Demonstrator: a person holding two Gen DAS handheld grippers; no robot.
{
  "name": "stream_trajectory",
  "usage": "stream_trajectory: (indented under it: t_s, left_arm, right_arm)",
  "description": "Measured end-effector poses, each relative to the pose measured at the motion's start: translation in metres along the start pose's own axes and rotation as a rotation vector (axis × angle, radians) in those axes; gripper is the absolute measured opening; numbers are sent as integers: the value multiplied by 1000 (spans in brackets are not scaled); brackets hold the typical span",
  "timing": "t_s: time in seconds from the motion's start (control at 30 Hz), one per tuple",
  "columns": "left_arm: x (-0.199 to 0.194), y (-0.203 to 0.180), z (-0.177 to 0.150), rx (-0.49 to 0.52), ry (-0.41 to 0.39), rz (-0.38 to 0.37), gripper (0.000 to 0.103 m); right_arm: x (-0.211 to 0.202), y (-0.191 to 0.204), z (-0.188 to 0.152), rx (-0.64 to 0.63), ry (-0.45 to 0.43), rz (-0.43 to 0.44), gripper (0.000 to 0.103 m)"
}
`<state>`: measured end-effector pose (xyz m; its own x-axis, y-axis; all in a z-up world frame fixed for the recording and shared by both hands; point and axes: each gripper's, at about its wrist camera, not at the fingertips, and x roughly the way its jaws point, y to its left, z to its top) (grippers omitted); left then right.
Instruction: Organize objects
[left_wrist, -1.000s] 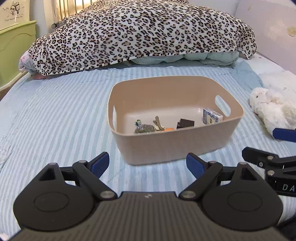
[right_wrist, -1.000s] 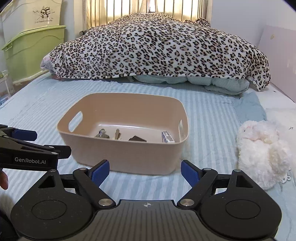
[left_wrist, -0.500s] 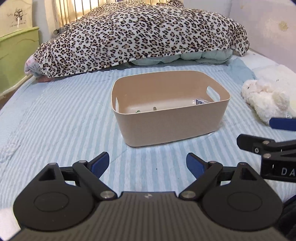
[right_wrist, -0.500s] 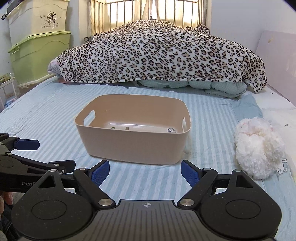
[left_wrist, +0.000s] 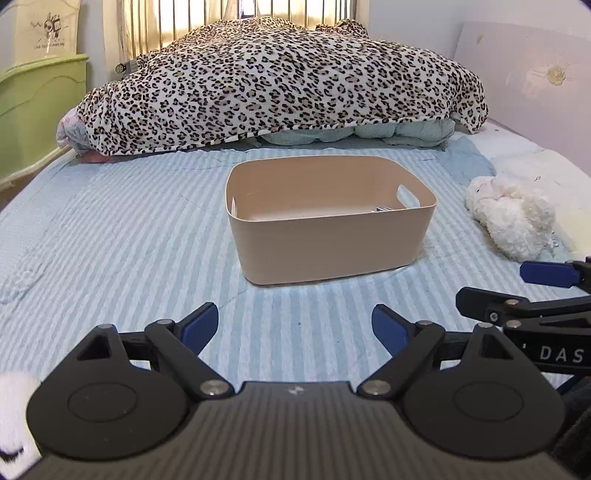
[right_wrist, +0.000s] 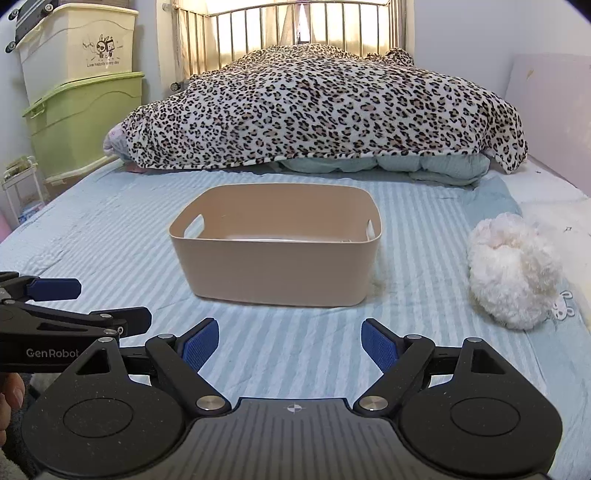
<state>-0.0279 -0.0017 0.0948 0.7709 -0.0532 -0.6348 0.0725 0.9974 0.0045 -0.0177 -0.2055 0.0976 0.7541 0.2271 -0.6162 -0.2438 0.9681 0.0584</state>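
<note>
At the far left we see stacked storage bins (right_wrist: 81, 96), a cream one on a green one, against the wall. Our left gripper (left_wrist: 294, 326) hovers low over the striped blue bedsheet (left_wrist: 110, 236), its blue-padded fingers (left_wrist: 199, 325) spread wide with nothing between them. In the right wrist view it shows at the left edge, side-on, beside our right gripper (right_wrist: 290, 341), which is likewise spread wide and holds nothing.

In the middle of the bed, ahead of both grippers and well apart from them, sits the beige bin (left_wrist: 328, 240), upright on the sheet, with a handle cutout in each end wall. From this low angle we can make out only a small light item just above its near rim toward the right; what else lies inside we cannot tell.

Behind the bin, at the far end, a leopard-print blanket (right_wrist: 325, 110) is heaped over pale green bedding. To the right of the bin, near but not touching, lies a white fluffy plush toy (right_wrist: 513, 269).
</note>
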Motion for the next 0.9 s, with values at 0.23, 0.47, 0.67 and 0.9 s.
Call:
stream_trajectory:
  t_s: [0.23,0.47,0.67,0.9]
  left_arm:
    - [-17,-3,-8,-17,-27,7,90]
    - [-26,-4,-9,-14,-53,5,90]
    - [-29,-3,-10,-18,-60,7,90]
    - [-30,-4,-12,-16,-53,1,90]
  right_arm:
    - [-13,0,-8,16,-10,-13,86]
    - [-23,-5,-14,34,-12,-20,86]
    - [-27,-7,-16,40,-12,-22,86]
    - [-27,-8,-18,36,-9,-27,86]
